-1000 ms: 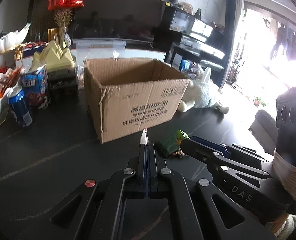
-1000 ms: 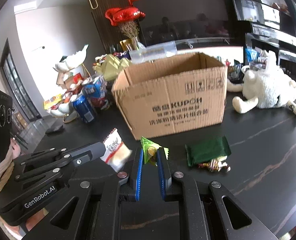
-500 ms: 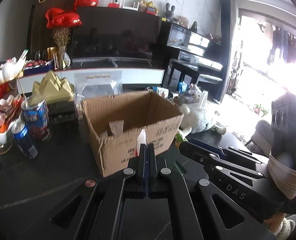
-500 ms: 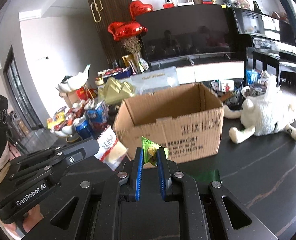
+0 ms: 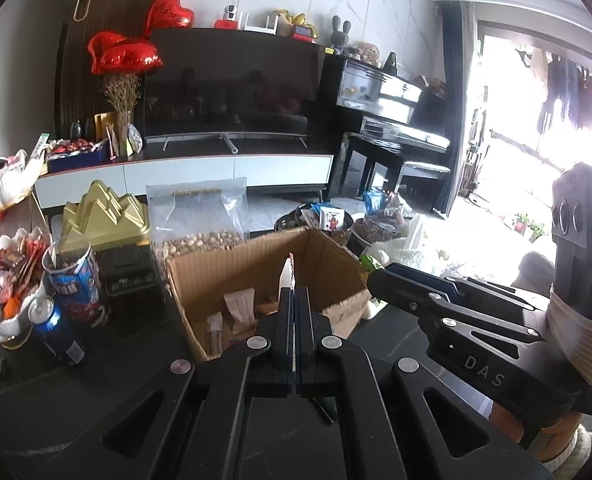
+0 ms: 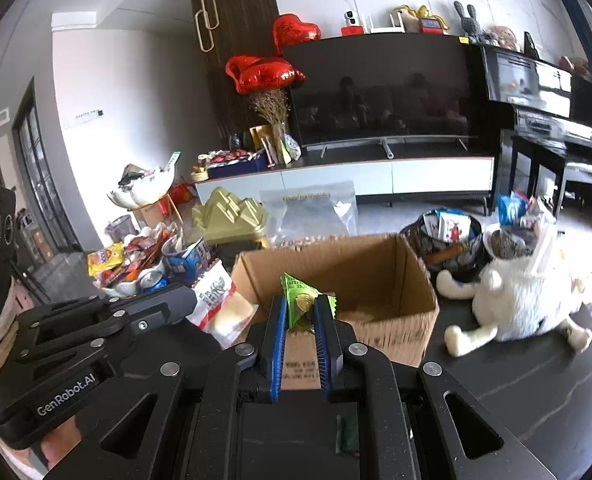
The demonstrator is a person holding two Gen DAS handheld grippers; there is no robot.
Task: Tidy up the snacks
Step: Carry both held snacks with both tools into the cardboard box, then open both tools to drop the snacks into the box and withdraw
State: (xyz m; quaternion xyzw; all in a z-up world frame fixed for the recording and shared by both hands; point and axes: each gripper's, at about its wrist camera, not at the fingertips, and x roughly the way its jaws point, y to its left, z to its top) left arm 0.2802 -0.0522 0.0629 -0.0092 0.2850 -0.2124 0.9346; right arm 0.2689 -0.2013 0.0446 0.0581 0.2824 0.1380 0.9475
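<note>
While both grippers are held above the open cardboard box [image 6: 336, 276], a white snack packet [image 5: 287, 276] is pinched edge-on in the closed left gripper [image 5: 295, 294], and a green snack packet [image 6: 302, 306] is clamped in the right gripper [image 6: 301, 312].

"DAS" on right gripper [image 5: 380, 276], "GenRobot.AI" on left gripper [image 6: 184, 300]

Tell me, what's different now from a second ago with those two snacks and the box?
Both grippers have risen from the tabletop to above the cardboard box, so its inside now shows. The left gripper still pinches the white packet; the right gripper still pinches the green packet. Nothing has been let go. The box and the plush toy stayed put.
</note>
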